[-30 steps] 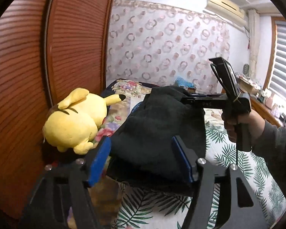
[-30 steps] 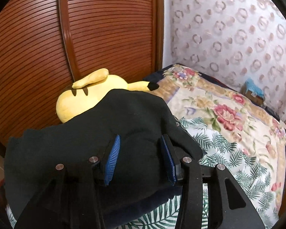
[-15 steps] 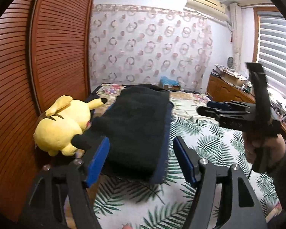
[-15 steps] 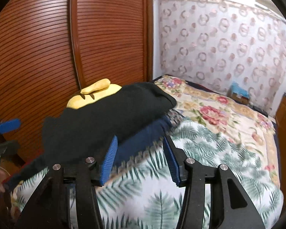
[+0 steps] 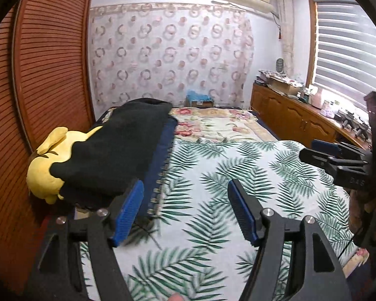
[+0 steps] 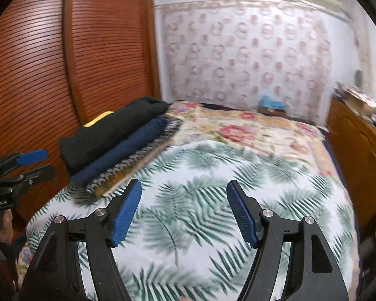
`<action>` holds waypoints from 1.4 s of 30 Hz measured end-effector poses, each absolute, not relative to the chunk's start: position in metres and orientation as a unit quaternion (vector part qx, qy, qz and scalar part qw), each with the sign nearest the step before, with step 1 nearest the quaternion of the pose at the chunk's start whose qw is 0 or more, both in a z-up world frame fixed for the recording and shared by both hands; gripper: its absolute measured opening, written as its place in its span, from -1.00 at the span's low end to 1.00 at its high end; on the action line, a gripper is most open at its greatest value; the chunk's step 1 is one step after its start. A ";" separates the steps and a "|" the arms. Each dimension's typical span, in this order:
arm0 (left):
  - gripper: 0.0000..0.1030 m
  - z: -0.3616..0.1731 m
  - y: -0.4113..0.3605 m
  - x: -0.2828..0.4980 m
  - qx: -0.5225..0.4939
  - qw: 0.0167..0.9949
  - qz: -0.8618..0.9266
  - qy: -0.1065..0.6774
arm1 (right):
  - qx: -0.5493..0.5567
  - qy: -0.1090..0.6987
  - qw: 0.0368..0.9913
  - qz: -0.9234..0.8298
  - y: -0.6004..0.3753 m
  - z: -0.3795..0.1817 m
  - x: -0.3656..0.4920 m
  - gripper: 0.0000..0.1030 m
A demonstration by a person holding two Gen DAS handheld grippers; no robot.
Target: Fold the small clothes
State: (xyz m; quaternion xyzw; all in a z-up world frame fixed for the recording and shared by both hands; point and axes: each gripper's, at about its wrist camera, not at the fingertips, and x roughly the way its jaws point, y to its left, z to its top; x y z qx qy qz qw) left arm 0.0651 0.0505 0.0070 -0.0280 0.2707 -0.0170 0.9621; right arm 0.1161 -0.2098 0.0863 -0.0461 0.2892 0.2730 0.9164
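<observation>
A folded black garment (image 5: pixel 117 148) lies on top of a folded navy garment (image 5: pixel 160 150) and a patterned piece (image 6: pixel 137 160), stacked at the bed's left edge; the stack also shows in the right wrist view (image 6: pixel 107 130). My left gripper (image 5: pixel 185 210) is open and empty, just right of the stack's near end. My right gripper (image 6: pixel 184 210) is open and empty above the leaf-print bedspread (image 6: pixel 200 200), clear of the stack. Each gripper shows in the other's view, the right one (image 5: pixel 338 155) and the left one (image 6: pixel 17 168).
A yellow plush toy (image 5: pixel 47 165) sits behind the stack against the slatted wooden wardrobe (image 5: pixel 37 75). A floral quilt (image 5: pixel 213 125) covers the far bed. A wooden sideboard (image 5: pixel 300 118) with clutter runs along the right wall under the window blinds.
Both grippers let go of the black garment, which now rests on the stack. Both have pulled back from it and opened wider; the right one has moved off to the right.
</observation>
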 end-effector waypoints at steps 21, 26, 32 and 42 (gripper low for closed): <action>0.35 0.058 -0.017 0.041 -0.006 0.972 -0.033 0.232 | 0.000 0.226 0.960 0.168 -0.298 0.141 0.042 0.41; 0.35 0.061 -0.020 0.038 -0.003 0.973 -0.031 0.227 | 0.000 0.229 0.959 0.167 -0.299 0.139 0.045 0.41; 0.35 0.061 -0.020 0.037 -0.002 0.974 -0.028 0.226 | 0.000 0.229 0.959 0.167 -0.298 0.138 0.044 0.41; 0.35 0.063 -0.020 0.033 -0.002 0.975 -0.021 0.222 | 0.000 0.229 0.959 0.165 -0.298 0.138 0.043 0.41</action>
